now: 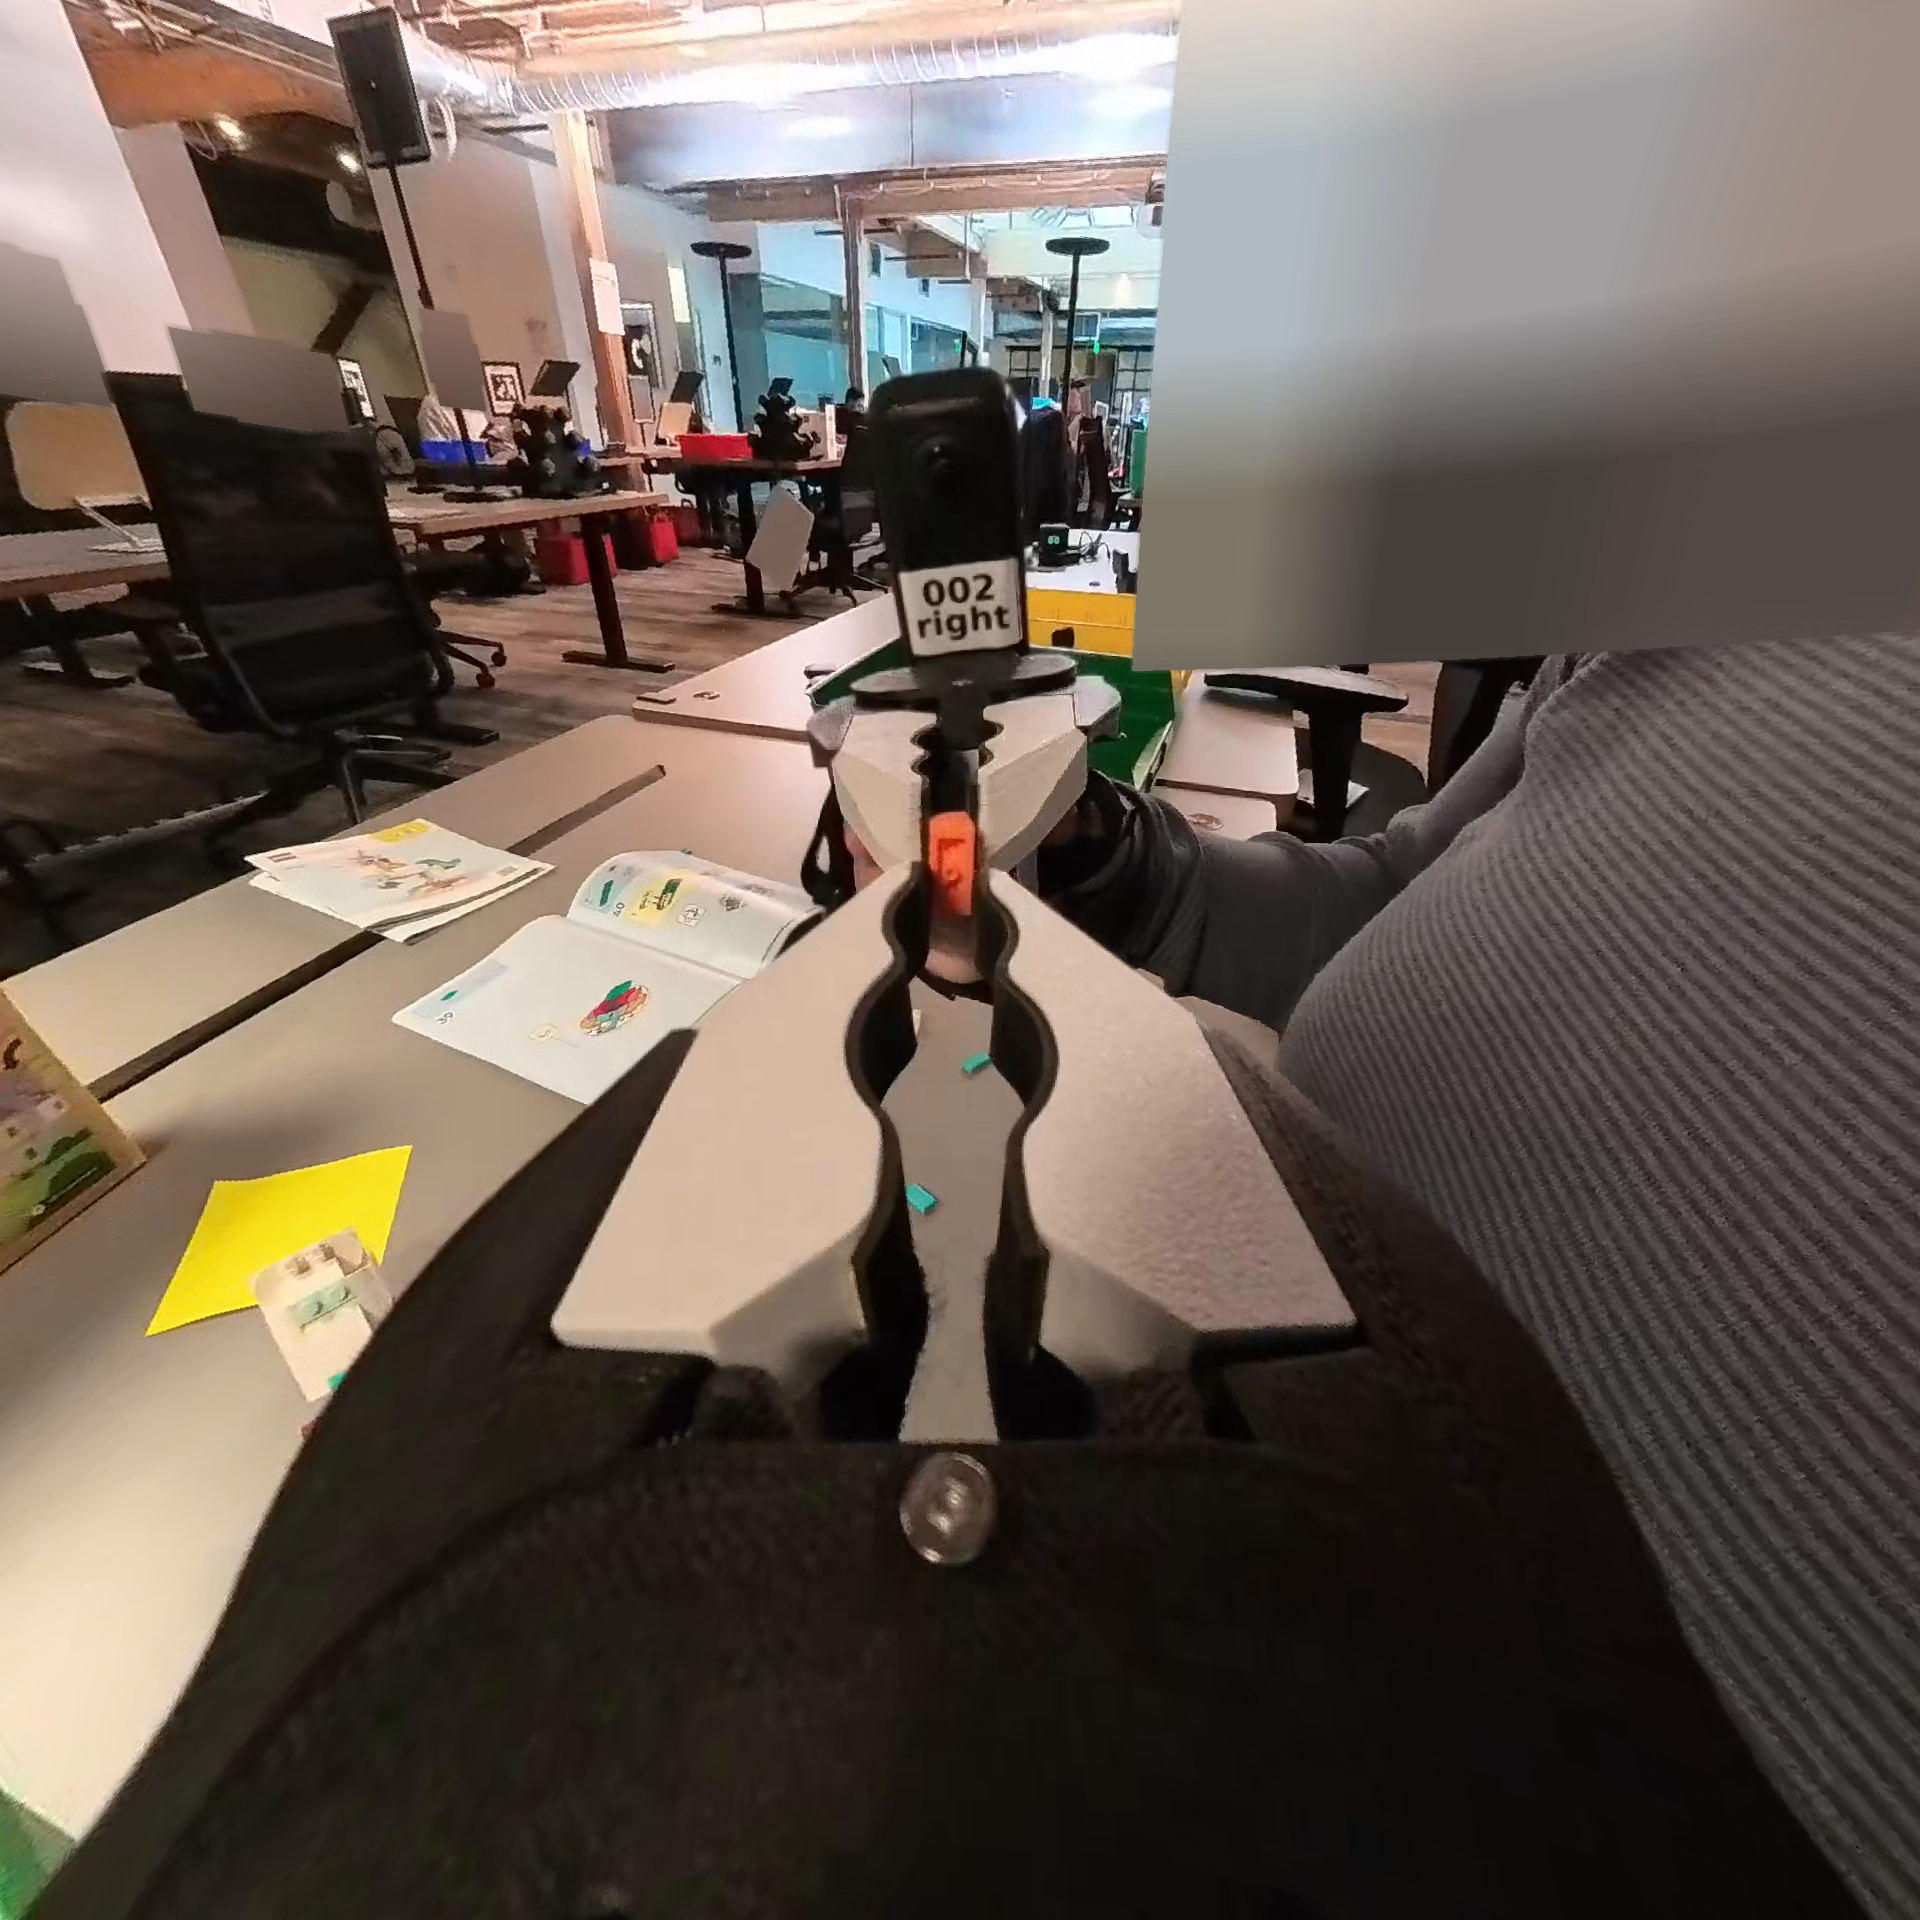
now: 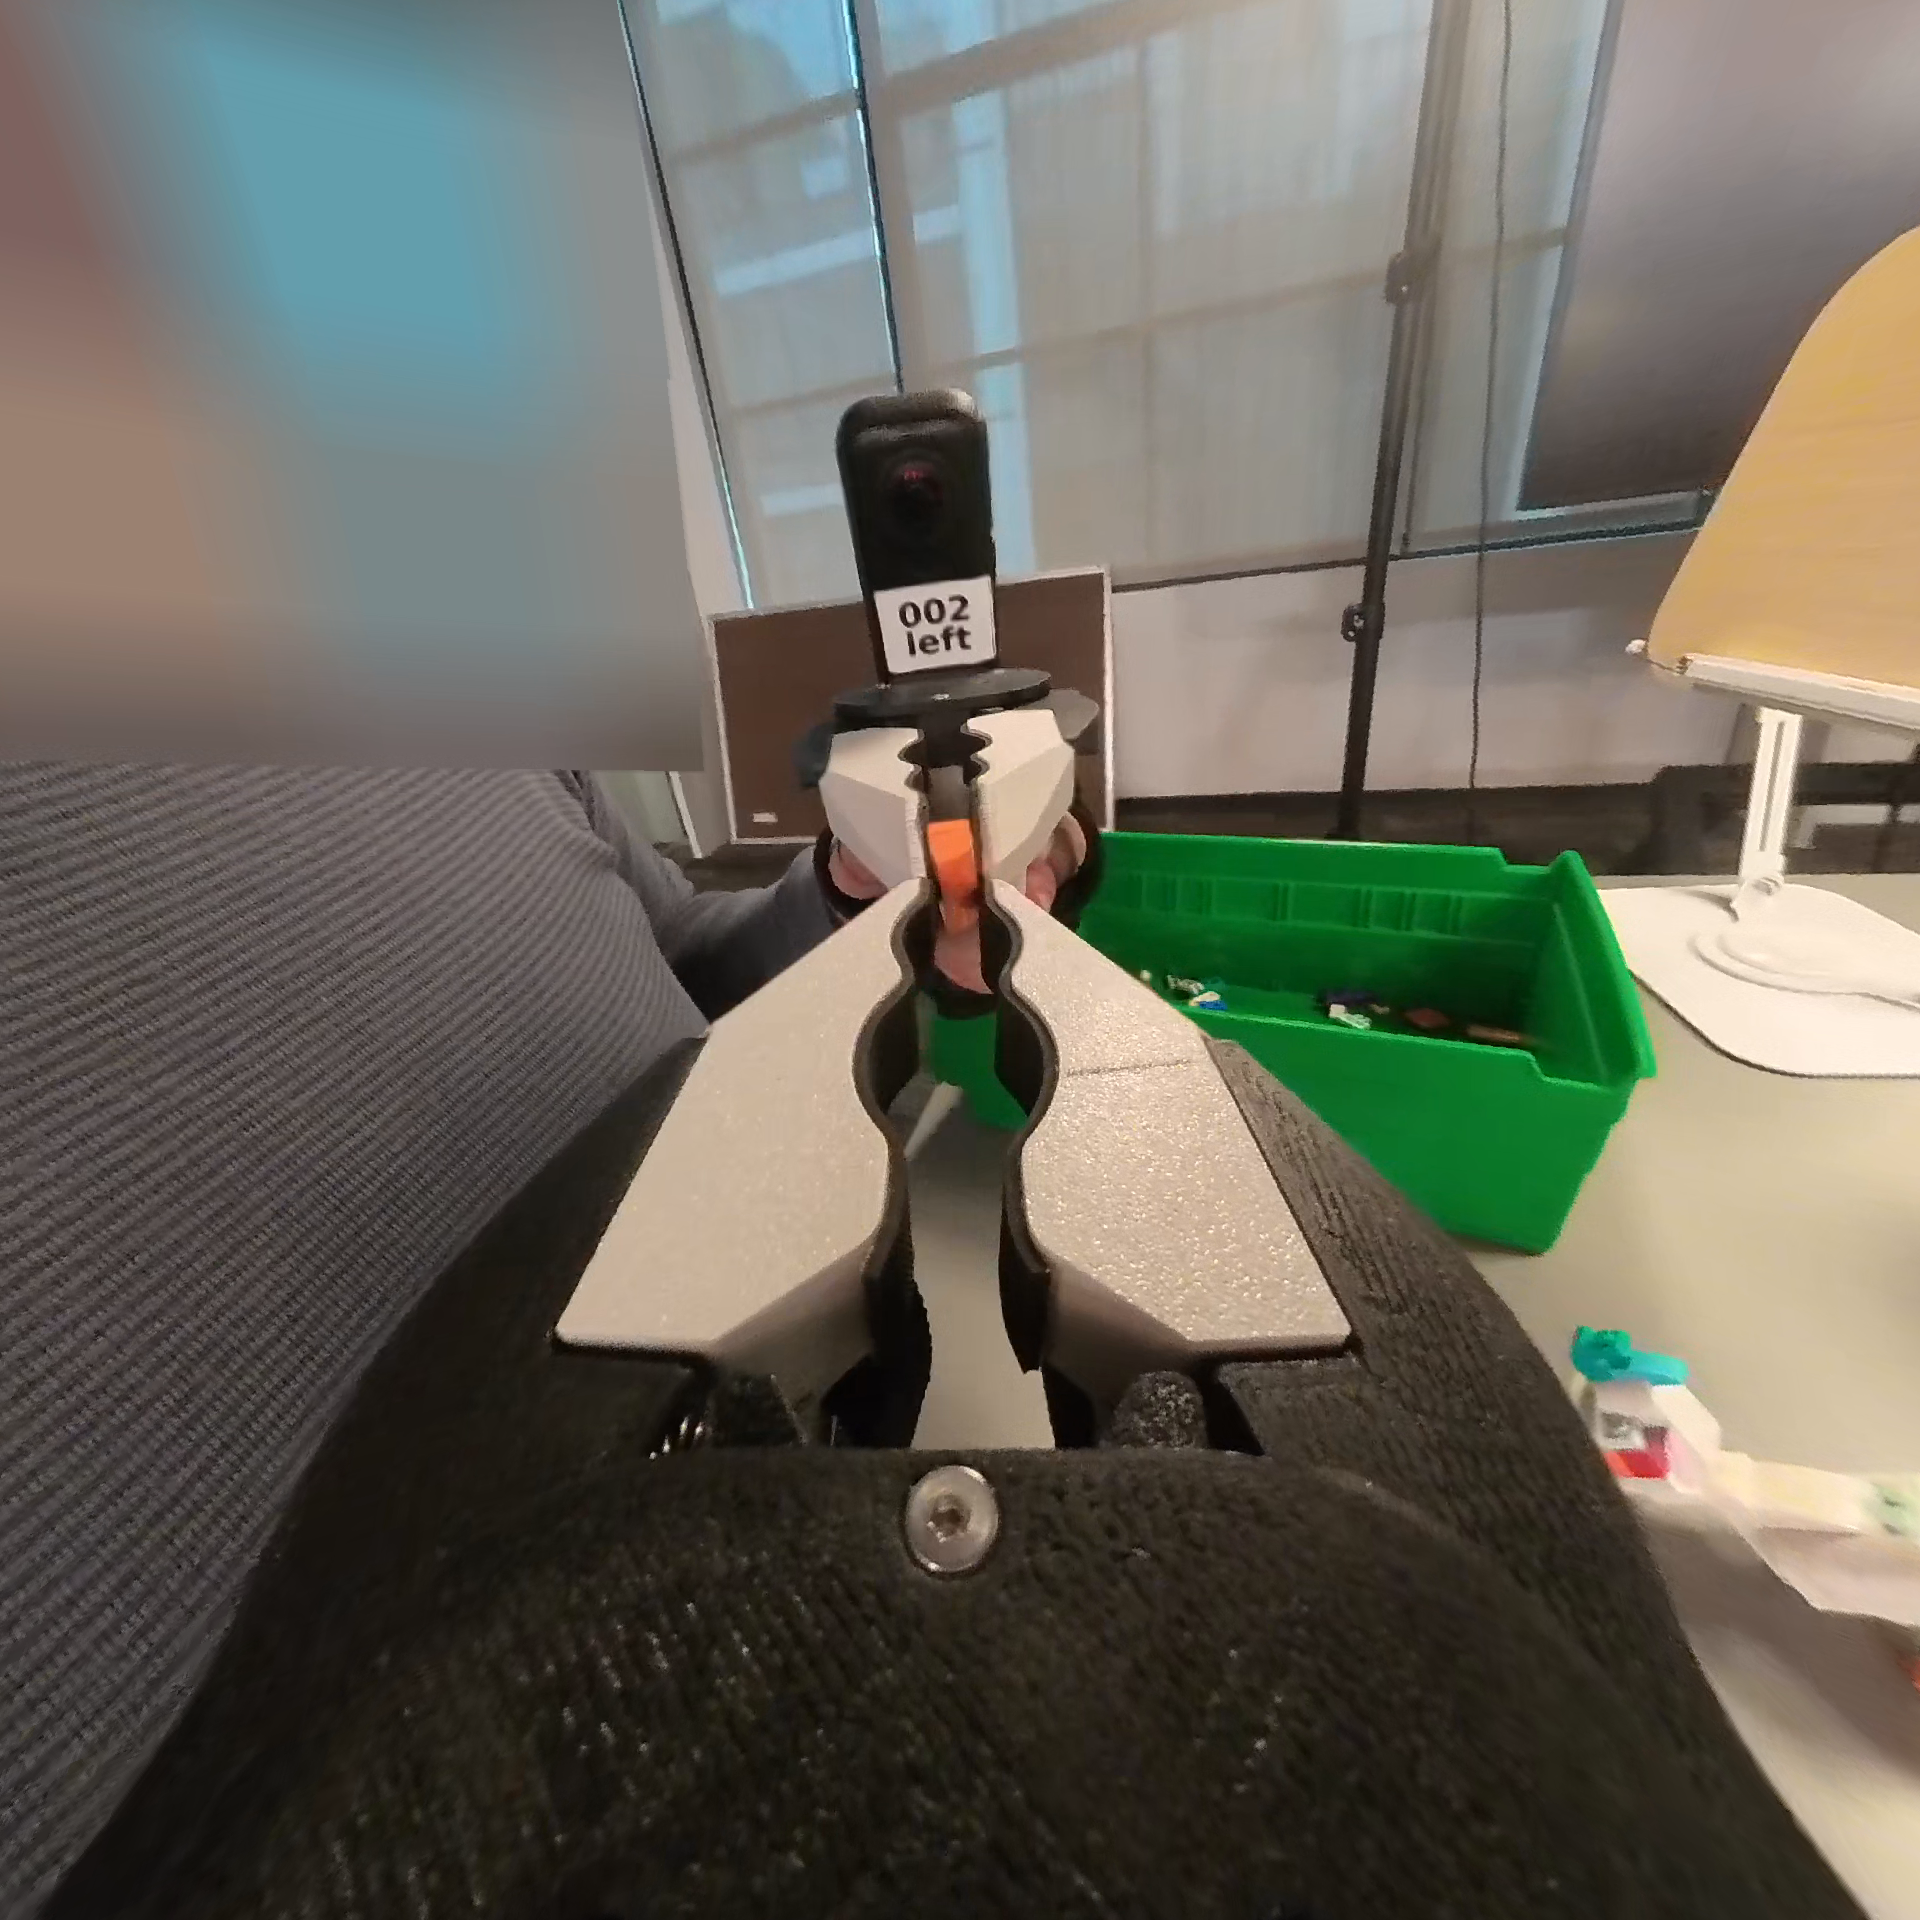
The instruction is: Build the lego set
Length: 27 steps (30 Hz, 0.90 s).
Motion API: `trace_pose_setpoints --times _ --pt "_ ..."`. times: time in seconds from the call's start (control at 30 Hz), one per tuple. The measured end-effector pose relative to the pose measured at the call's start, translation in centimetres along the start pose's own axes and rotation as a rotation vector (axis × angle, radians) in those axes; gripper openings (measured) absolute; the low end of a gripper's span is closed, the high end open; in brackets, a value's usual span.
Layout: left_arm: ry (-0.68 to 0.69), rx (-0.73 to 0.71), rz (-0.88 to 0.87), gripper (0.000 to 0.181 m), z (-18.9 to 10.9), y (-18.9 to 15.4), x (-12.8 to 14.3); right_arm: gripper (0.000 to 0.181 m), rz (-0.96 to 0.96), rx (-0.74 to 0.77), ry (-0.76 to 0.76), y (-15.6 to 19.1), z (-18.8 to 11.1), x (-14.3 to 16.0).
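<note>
My two grippers face each other tip to tip above the grey table (image 1: 260, 1039). A small orange lego piece (image 1: 952, 862) sits between the tips, and both grippers look shut on it. In the left wrist view my left gripper (image 1: 951, 896) is in front and the right gripper (image 1: 951, 795) is beyond it. In the right wrist view the orange piece (image 2: 951, 860) sits between my right gripper (image 2: 951, 902) and the left gripper (image 2: 951, 821). Two small teal pieces (image 1: 922, 1200) lie on the table below. A partly built white model (image 1: 322, 1320) lies at the left; it also shows in the right wrist view (image 2: 1652, 1444).
An open instruction booklet (image 1: 582, 997) and a second booklet (image 1: 400, 878) lie on the table, with a yellow sheet (image 1: 301, 1226) and a box (image 1: 52, 1143) nearer the left. A green bin (image 2: 1538, 1143) holds loose pieces. A person's grey sleeve (image 1: 1558, 1143) is close by. Less than 4 cm separates the two grippers' tips. Left tips and right tips are each some 30 cm from the partly built white model (image 1: 322, 1320). My right wrist view (image 2: 1876, 1513) looks at it from another angle.
</note>
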<state>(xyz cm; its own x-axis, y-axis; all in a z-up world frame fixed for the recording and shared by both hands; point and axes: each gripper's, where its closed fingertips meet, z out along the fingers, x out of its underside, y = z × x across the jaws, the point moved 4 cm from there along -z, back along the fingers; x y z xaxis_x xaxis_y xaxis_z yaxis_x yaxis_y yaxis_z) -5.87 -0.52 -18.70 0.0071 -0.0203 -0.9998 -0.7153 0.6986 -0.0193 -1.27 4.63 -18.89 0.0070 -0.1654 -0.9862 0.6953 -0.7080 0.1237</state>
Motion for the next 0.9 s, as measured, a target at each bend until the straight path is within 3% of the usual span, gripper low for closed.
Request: trace_pose_setpoints --times 0.37,0.47,0.57,0.7,0.8,0.9 --pt "-0.004 0.047 -0.059 0.006 -0.1 0.1 0.3 0.003 -0.033 0.011 0.001 -0.1 -0.9 0.2" --pt "0.034 -0.051 -0.07 0.006 -1.2 1.4 0.6 0.003 -0.037 0.074 0.005 -0.9 -2.6 0.0" --pt "0.262 -0.199 -0.086 0.006 -0.8 2.5 3.4 0.003 -0.076 0.187 0.109 -2.4 -3.4 0.7" --pt "0.586 -0.312 -0.195 0.006 1.4 3.0 10.1 0.003 -0.104 0.276 0.271 -5.8 -2.9 1.0" --pt "0.823 -0.397 -0.137 0.007 3.1 3.3 15.9 0.003 -0.1 0.267 0.378 -9.2 -0.9 0.8" --pt "0.872 -0.391 -0.102 0.007 5.1 3.0 19.0 0.003 -0.121 0.195 0.558 -12.8 3.1 0.8"
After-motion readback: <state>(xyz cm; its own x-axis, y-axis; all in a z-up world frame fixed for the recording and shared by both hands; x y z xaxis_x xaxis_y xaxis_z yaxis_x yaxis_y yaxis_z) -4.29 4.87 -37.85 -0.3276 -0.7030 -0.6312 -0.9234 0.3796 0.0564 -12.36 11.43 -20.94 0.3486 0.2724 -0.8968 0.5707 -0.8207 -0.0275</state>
